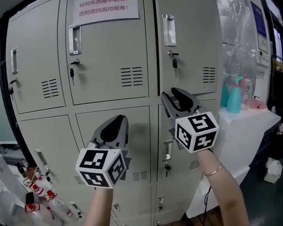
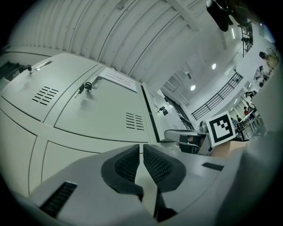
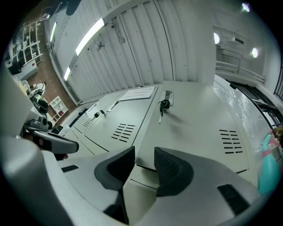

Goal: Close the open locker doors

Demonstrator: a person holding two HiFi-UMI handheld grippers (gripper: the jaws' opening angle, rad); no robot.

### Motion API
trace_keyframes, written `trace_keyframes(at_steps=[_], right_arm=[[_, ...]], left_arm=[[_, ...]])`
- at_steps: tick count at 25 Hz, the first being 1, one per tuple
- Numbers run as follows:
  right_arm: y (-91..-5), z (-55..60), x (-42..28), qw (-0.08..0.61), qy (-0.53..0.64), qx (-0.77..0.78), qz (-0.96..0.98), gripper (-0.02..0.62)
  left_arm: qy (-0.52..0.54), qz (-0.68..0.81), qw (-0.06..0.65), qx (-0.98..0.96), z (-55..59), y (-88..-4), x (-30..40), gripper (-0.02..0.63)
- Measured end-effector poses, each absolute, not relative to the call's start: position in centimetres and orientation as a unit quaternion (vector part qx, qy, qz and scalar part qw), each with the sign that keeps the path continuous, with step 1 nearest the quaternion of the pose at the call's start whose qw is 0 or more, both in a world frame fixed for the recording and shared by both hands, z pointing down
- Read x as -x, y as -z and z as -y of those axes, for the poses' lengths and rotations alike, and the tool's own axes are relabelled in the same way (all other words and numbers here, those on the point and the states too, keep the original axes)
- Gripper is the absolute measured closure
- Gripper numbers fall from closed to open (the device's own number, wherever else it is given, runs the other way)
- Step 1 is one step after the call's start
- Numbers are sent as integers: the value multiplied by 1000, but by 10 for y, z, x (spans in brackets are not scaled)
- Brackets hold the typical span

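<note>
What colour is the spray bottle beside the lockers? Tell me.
Teal. The spray bottle stands on the white counter; the head view shows it best.

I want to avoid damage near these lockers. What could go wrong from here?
The right tongs stand open close to the locker doors; a key hanging from a lock could catch in them. The teal spray bottle on the white table at the right might be knocked by a wide swing.
</note>
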State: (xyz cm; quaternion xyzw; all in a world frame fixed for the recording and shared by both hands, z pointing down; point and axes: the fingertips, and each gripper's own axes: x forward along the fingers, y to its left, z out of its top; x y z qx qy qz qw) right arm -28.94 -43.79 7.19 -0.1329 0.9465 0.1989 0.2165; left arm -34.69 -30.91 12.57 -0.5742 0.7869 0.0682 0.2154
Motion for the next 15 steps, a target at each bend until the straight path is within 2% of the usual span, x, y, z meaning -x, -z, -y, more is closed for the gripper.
trace_keyframes(at_steps=[8, 15], right_arm=[[-74, 458, 313, 178, -167, 132, -961, 494], [-73, 465, 313, 187, -150, 145, -960, 532]], left_arm=[[-60, -800, 214, 557, 301, -128, 360, 583], [-53, -803, 216, 553, 298, -126, 360, 583]])
